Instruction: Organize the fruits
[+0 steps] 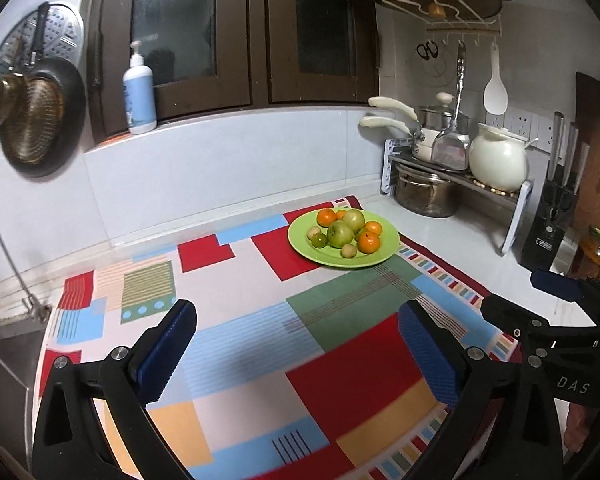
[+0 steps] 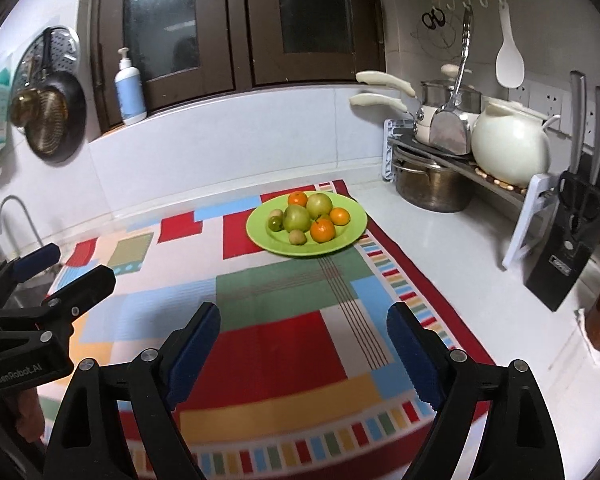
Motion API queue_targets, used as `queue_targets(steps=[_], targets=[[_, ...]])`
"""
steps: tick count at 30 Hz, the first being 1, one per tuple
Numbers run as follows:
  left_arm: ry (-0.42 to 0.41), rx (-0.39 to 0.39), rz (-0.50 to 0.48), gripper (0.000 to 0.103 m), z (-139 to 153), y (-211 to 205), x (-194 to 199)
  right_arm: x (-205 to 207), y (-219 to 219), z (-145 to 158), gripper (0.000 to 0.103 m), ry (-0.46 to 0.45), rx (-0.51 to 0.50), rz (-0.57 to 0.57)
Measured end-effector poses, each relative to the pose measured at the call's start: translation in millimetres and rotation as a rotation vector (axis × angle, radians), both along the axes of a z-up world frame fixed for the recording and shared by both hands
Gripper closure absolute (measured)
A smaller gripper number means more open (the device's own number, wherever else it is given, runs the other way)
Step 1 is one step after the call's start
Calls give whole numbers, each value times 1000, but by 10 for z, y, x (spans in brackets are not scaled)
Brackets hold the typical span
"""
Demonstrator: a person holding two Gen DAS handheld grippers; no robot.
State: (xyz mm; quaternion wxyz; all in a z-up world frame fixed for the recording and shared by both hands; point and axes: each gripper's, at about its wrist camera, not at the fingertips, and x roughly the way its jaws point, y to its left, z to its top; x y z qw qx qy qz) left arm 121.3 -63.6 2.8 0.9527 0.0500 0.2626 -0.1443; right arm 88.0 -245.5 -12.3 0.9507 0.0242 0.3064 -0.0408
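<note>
Fruit sits piled on one round green plate [image 2: 260, 236] at the far end of a bright patchwork cloth [image 2: 284, 344]: three oranges [image 2: 323, 230], two big green apples [image 2: 297, 218], one small dark green fruit and two little pale ones. Both the left gripper [image 1: 298, 344] and the right gripper [image 2: 303, 340] hang open and empty over the cloth, well apart from the plate. Shiny pots [image 2: 432, 188] stand by the white tiled wall.
</note>
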Motion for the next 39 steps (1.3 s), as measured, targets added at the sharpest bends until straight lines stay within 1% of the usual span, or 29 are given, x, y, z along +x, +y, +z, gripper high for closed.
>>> queue_targets(steps=[2, 7, 17, 28, 39], targets=[[-12, 3, 17, 0, 14, 6, -134, -133, 7, 39, 17, -9, -10, 7], [-3, 6, 31, 0, 29, 32, -438, -428, 31, 122, 14, -36, -23, 18], [-17, -4, 43, 0, 124, 113, -932, -886, 122, 204, 13, -57, -15, 45], [-46, 0, 60, 0, 198, 151, -1214, -1155, 194, 249, 13, -68, -15, 68], [-65, 1, 58, 0, 222, 131, -1354, -1273, 203, 258, 13, -73, -17, 70]])
